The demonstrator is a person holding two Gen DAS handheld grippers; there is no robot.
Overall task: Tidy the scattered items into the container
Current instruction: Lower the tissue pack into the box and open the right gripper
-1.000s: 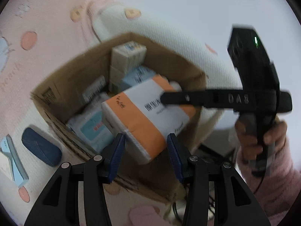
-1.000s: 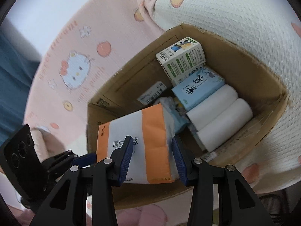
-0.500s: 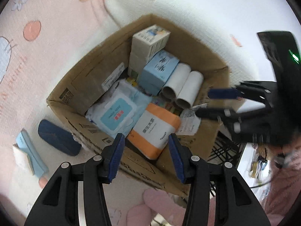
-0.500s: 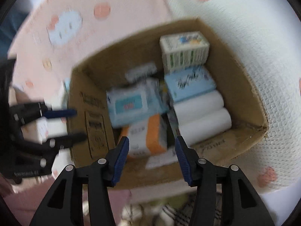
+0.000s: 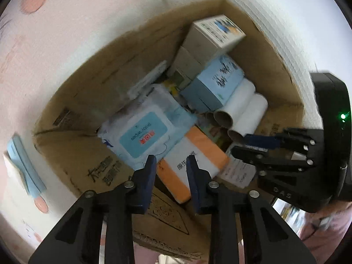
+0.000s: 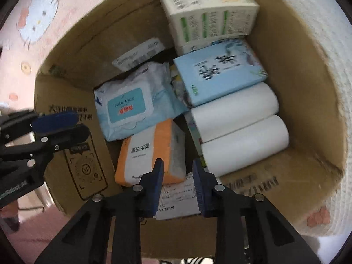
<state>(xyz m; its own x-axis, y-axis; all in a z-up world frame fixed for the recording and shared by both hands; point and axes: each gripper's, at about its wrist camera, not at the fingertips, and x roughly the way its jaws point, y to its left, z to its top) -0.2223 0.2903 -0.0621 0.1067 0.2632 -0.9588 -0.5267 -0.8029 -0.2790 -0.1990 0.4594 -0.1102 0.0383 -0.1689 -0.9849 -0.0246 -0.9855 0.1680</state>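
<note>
We hold both left tongs (image 5: 171, 164) and right tongs (image 6: 177, 169) spread, empty, above the orange-and-white tissue pack (image 6: 147, 154); it lies inside the brown cardboard box (image 6: 308, 101).

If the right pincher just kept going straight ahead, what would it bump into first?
Probably the orange-and-white tissue pack lying in the cardboard box. The right gripper is open, empty and aimed at the pack's right end, near the white paper rolls. Depth is unclear, so it might hit the label on the near wall first.
</note>
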